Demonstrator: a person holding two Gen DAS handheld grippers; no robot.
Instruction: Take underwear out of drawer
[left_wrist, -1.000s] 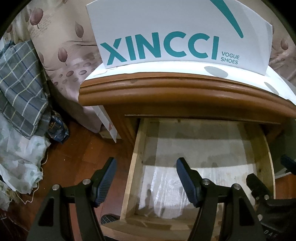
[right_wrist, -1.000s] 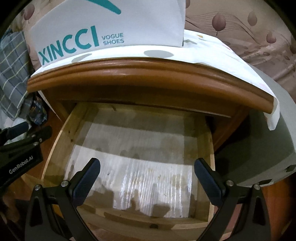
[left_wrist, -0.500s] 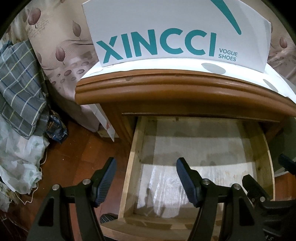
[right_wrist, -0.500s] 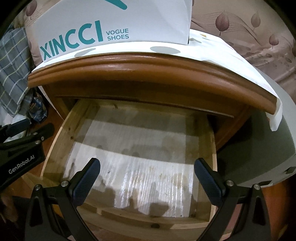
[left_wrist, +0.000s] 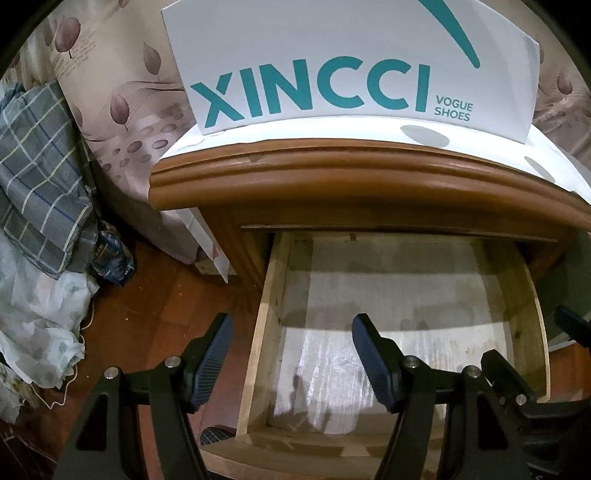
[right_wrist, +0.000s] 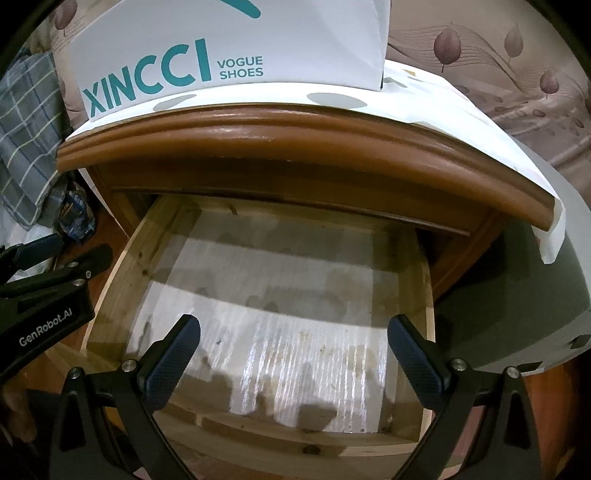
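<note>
The wooden drawer (left_wrist: 266, 332) of a brown nightstand (left_wrist: 369, 184) stands pulled out. Its pale lined bottom (right_wrist: 288, 343) is bare; I see no underwear in it. My left gripper (left_wrist: 291, 350) is open and empty, above the drawer's left wall and the floor. My right gripper (right_wrist: 293, 356) is open and empty, above the drawer's front half. The left gripper's body also shows at the left of the right wrist view (right_wrist: 44, 317), and the right gripper's body shows at the lower right of the left wrist view (left_wrist: 524, 391).
A white XINCCI shoe box (left_wrist: 351, 66) stands on the nightstand top on white paper (right_wrist: 443, 107). A plaid cloth (left_wrist: 40, 158) and pale bedding (left_wrist: 40, 314) lie left over the red-brown floor (left_wrist: 147, 306). Leaf-print fabric (right_wrist: 517, 74) hangs behind. A grey-white object (right_wrist: 535, 314) sits right of the drawer.
Both views have shifted slightly: the nightstand and box sit a little lower and nearer in frame. Both grippers stay open and empty. The drawer has not moved.
</note>
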